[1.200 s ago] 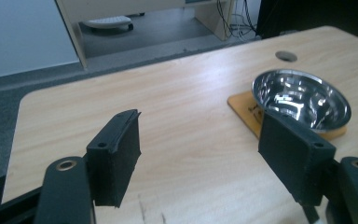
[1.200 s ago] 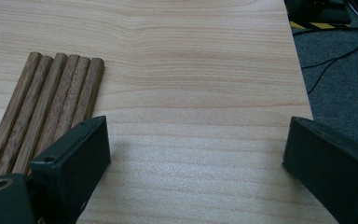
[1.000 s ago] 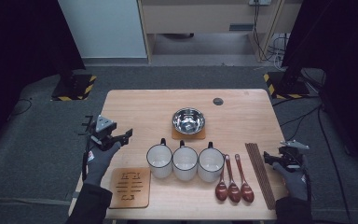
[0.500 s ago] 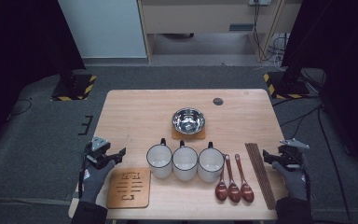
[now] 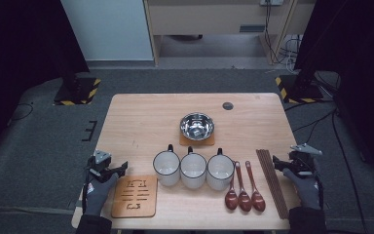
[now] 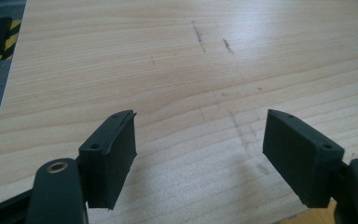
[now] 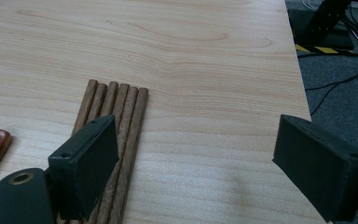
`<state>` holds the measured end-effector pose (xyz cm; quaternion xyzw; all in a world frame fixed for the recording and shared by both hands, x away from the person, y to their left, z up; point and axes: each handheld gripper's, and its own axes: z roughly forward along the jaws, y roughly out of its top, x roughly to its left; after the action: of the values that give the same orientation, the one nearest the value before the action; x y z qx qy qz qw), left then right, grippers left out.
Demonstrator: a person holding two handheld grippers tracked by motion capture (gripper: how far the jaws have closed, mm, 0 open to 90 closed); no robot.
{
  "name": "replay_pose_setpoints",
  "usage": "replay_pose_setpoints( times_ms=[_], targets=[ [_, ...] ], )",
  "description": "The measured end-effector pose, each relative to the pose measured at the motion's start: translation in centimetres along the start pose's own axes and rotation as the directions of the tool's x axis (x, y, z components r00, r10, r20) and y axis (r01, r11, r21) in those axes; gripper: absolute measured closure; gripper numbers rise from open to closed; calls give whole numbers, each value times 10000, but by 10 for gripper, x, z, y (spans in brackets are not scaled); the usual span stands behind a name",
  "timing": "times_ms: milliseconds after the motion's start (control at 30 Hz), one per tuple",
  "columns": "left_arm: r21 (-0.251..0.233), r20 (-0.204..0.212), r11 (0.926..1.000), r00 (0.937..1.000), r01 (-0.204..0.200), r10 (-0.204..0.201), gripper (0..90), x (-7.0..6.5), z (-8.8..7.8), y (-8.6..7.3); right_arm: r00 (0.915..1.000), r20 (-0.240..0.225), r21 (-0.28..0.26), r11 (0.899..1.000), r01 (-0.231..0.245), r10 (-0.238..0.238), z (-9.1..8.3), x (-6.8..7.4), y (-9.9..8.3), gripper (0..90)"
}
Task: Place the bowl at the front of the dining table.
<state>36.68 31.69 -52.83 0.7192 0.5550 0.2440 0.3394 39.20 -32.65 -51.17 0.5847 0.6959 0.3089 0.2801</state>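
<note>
My left gripper [image 5: 118, 168] hovers low over the table's near left corner, just left of a slotted wooden trivet [image 5: 135, 196]. Its jaws stand open over bare wood in the left gripper view [image 6: 200, 135]. My right gripper [image 5: 280, 163] sits at the near right edge beside a row of brown chopsticks [image 5: 271, 180]. In the right gripper view [image 7: 198, 140] the jaws are open and have just been closing a little. The chopsticks [image 7: 121, 107] lie on the table under the left jaw, and nothing is gripped.
Three white mugs [image 5: 193, 169] stand in a row at the near middle, with three dark red spoons [image 5: 244, 187] to their right. A steel bowl [image 5: 196, 126] rests on a wooden coaster [image 5: 196, 141] behind them. The table [image 5: 141, 122] ends close to both hands.
My left gripper has sunk and drawn back toward the near left corner, beside the trivet. The right hand has stayed where it was.
</note>
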Motion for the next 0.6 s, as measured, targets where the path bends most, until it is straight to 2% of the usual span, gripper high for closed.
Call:
replay_pose_setpoints(
  times_ms=[200,267,367,600],
  targets=[
    [158,-50,9997,9998,-178,179,233,-3,4,-4,9995,128,-216,9993,294,-291,-7,6,4,185],
    [181,-54,9995,9997,-242,243,228,-3,4,-4,9988,151,-444,9979,470,-464,-10,7,6,208],
    [356,-262,9985,9987,-417,426,212,-6,5,-4,9989,38,-610,9971,460,-459,-15,10,8,220],
    [447,-363,9988,9991,-195,211,176,-5,6,-4,9976,-352,-740,9956,572,-600,-23,19,14,236]
  ],
)
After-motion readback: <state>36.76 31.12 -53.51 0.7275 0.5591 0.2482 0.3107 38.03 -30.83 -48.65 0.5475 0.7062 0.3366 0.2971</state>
